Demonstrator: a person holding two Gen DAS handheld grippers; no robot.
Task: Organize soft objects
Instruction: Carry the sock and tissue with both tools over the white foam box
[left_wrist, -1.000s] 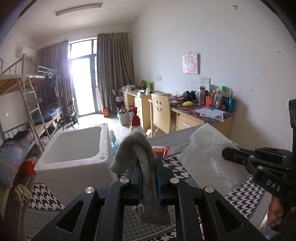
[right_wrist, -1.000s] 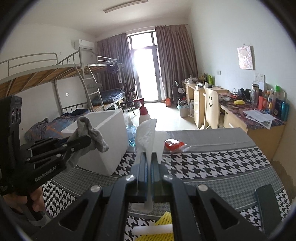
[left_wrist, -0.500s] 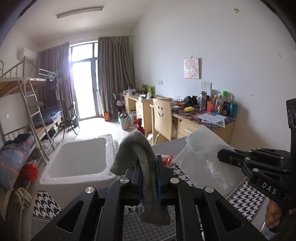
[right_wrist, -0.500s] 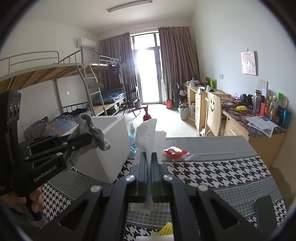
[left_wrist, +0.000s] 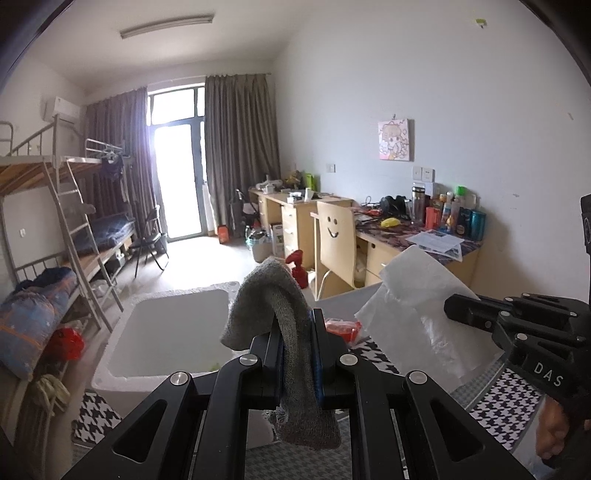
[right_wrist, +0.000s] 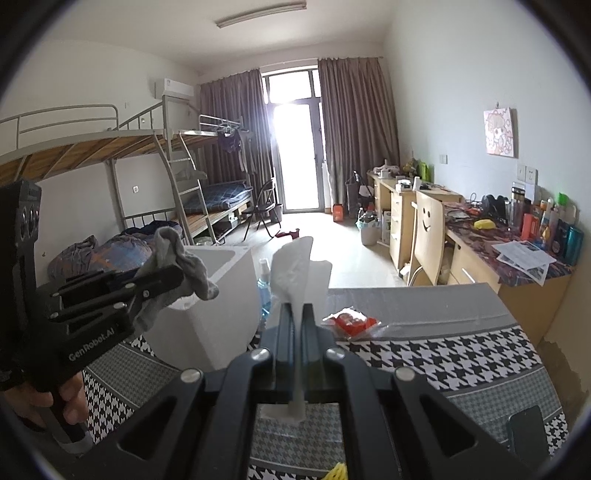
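My left gripper (left_wrist: 297, 325) is shut on a grey knitted cloth (left_wrist: 273, 295) that droops over both sides of its jaws. It hangs at the near right rim of a white foam box (left_wrist: 162, 332). In the right wrist view the same left gripper (right_wrist: 173, 275) and grey cloth (right_wrist: 184, 262) show at left beside the foam box (right_wrist: 225, 295). My right gripper (right_wrist: 297, 306) is shut on a white paper tissue (right_wrist: 295, 269) that stands up from the jaws. From the left wrist view the right gripper (left_wrist: 454, 308) holds the tissue (left_wrist: 417, 306) at right.
A houndstooth cloth covers the table (right_wrist: 443, 354). A red packet in clear wrap (right_wrist: 351, 319) lies on it, a blue spray bottle (right_wrist: 264, 284) stands behind the box, a dark phone (right_wrist: 528, 428) lies near right. Desks, a smiley chair (right_wrist: 424, 229) and bunk beds lie beyond.
Both grippers have risen a little with their loads. In the left wrist view the foam box has slid lower and its inside shows more.
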